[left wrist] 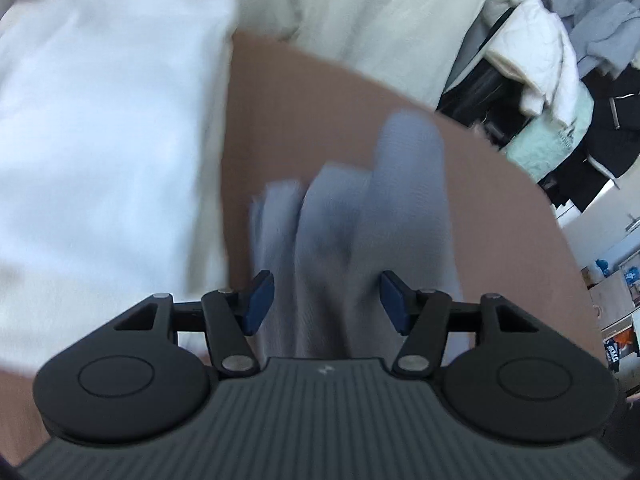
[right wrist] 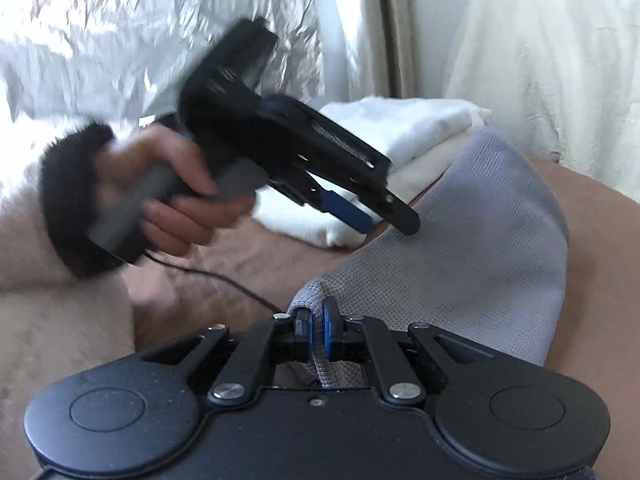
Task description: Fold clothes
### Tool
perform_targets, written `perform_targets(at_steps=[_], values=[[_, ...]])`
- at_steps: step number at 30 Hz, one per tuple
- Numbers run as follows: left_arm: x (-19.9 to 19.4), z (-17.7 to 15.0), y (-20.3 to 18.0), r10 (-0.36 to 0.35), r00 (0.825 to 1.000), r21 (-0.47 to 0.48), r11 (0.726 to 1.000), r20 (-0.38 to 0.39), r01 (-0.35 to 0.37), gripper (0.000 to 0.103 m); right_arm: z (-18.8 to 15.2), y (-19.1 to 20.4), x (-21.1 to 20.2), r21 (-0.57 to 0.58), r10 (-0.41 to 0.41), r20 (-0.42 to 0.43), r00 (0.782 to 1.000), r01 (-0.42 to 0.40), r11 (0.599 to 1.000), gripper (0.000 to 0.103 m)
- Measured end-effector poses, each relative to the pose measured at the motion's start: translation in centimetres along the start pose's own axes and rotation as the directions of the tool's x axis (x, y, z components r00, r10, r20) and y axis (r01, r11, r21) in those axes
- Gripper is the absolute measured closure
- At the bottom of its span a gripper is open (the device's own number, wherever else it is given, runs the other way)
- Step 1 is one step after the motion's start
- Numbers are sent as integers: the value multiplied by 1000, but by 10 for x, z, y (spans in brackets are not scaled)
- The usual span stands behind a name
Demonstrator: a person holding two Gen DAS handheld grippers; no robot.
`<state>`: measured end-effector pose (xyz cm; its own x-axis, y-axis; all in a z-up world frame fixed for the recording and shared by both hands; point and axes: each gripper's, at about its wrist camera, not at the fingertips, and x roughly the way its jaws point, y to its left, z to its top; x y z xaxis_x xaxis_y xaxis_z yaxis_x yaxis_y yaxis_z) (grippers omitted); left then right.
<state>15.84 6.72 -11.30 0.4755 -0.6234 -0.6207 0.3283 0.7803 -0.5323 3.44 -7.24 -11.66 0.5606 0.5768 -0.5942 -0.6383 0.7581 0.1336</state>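
Note:
A light grey knit garment [right wrist: 472, 240] lies on a brown bed surface [right wrist: 600, 240]. My right gripper [right wrist: 318, 334] is shut on a bunched corner of it at the near edge. In the left wrist view the same grey garment [left wrist: 360, 220] runs in folds between the open blue pads [left wrist: 258, 300] of my left gripper [left wrist: 326, 300], which does not pinch it. In the right wrist view the left gripper [right wrist: 384, 220], held by a hand, hovers over the garment's far left edge, blurred by motion.
A folded stack of white clothes [left wrist: 100, 120] lies on the bed left of the grey garment; it also shows in the right wrist view [right wrist: 400, 128]. A rack piled with clothes [left wrist: 560, 80] stands at the right. White bedding [right wrist: 120, 40] and a cable [right wrist: 224, 280] are nearby.

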Motion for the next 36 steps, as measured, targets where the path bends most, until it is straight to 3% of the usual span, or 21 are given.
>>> perform_targets(at_steps=[3, 7, 8, 9, 10, 12, 15, 18, 21, 24, 27, 29, 30, 32, 34, 36], values=[[7, 15, -7, -135, 991, 20, 991, -20, 135, 46, 0, 0, 1, 3, 0, -8, 1000, 0, 1000, 96], [31, 27, -18, 15, 1000, 108, 994, 7, -16, 44, -2, 9, 2, -22, -7, -17, 1000, 7, 1000, 96], [39, 30, -20, 56, 998, 130, 990, 9, -57, 47, -4, 11, 2, -23, -7, -17, 1000, 7, 1000, 96], [42, 31, -21, 50, 999, 135, 990, 13, -51, 55, -5, 12, 1, -19, -8, -17, 1000, 7, 1000, 96], [45, 33, -21, 33, 999, 136, 990, 17, -35, 84, -6, 13, 1, -16, -10, -15, 1000, 10, 1000, 96], [44, 35, -23, 12, 999, 148, 989, 39, -17, 85, -7, 14, 1, -6, -14, -11, 1000, 14, 1000, 96], [36, 36, -23, 60, 995, 158, 985, 81, -73, 86, -3, 13, -4, 0, -4, 6, 1000, 4, 1000, 95], [58, 29, 3, 139, 990, 70, 988, -3, -138, 83, -1, 12, -1, 0, 19, 13, 1000, -19, 1000, 95], [74, 29, 22, 139, 988, -13, 990, -62, -140, 81, -13, 4, 25, 36, 32, -72, 997, -29, 999, 96], [64, 40, 17, 150, 988, 20, 989, -45, -149, 77, -19, 9, 32, 26, 34, -93, 995, -32, 999, 95], [64, 41, 14, 197, 980, 43, 980, -31, -195, 71, -14, 3, 23, 87, 62, -106, 992, -53, 995, 89], [64, 42, 10, 217, 976, 42, 976, -35, -215, 70, -10, -8, 4, 153, 69, -68, 995, -58, 986, 70], [63, 43, 7, 230, 973, 47, 973, -38, -228, 70, -10, -14, -9, 184, 55, -25, 998, -50, 982, 60], [60, 44, 2, 255, 966, 56, 966, -45, -253, 69, -11, -30, -32, 235, -9, 64, 998, -7, 972, 56], [57, 45, -4, 281, 958, 65, 959, -51, -277, 69, -12, -48, -42, 252, -100, 70, 993, 79, 964, 56], [52, 43, -8, 284, 957, 63, 958, -65, -280, 68, -15, -60, -35, 211, -195, 22, 981, 186, 960, 56]])
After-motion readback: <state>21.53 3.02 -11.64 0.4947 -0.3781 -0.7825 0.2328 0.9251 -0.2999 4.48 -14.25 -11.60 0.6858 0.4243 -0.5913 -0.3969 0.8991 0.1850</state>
